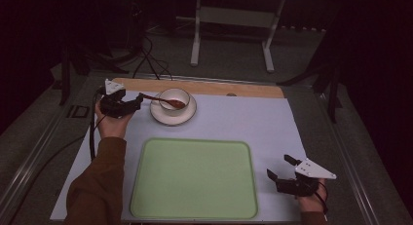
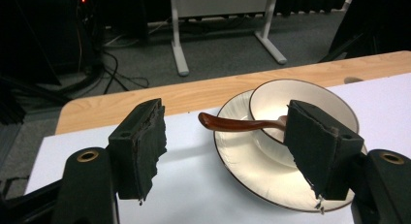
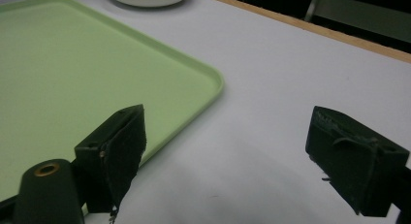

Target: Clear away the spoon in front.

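Spoon (image 2: 240,123) rests in bowl (image 2: 310,100) on saucer (image 2: 242,156). Left gripper (image 2: 225,151) w/ jaws spread wide, handle between them, not touching. Right gripper (image 3: 245,156) jaws spread too, near green tray (image 3: 72,73).

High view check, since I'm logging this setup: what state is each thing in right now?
Left tongs: open, nothing between them, at the spoon's handle end.
Right tongs: open, empty, right of the tray.
Spoon: resting in the bowl, handle sticking out over its rim.
Bowl: upright on the saucer.
Saucer: flat on the table.
Green tray: flat, empty.
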{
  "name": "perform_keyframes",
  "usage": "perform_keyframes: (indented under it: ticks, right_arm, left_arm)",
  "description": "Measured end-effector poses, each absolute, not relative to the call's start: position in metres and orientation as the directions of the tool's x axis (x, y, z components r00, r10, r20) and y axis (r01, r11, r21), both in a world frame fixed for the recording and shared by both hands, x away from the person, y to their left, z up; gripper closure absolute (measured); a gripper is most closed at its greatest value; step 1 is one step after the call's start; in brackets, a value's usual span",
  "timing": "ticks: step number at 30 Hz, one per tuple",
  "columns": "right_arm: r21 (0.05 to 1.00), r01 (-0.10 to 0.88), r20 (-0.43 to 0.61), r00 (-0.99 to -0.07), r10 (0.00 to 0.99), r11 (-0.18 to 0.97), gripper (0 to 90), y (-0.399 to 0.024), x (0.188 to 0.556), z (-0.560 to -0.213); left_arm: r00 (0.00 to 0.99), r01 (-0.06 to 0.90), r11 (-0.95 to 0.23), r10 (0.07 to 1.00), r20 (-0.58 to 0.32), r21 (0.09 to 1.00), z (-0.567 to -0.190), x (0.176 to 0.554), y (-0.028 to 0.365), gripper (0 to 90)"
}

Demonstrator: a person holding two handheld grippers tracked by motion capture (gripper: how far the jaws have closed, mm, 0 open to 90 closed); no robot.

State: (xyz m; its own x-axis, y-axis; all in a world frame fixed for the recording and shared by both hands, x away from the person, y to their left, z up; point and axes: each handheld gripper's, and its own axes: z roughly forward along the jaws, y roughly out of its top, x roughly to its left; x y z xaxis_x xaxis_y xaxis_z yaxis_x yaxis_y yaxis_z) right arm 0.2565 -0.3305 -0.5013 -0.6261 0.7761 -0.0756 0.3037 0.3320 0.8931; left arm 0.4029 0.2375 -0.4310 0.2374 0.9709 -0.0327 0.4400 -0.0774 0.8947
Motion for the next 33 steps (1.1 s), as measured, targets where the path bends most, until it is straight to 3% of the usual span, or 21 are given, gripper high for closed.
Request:
perform_keyframes:
  ticks: [12,23,33]
  right_arm:
    - [0.893,0.309,-0.069,-0.622,0.78,0.326,14.2,-0.332,0.257,-0.502]
    - [0.895,0.313,-0.062,-0.62,0.782,0.319,14.3,-0.334,0.257,-0.502]
    - [0.897,0.312,-0.058,-0.619,0.783,0.313,14.3,-0.335,0.257,-0.502]
  left_arm:
    - [0.187,0.492,0.006,0.976,-0.112,0.871,-0.454,0.434,0.235,27.4]
    - [0.169,0.536,0.039,0.974,-0.152,0.844,-0.461,0.461,0.227,33.0]
    - [0.183,0.586,0.038,0.967,-0.178,0.809,-0.47,0.466,0.222,51.8]
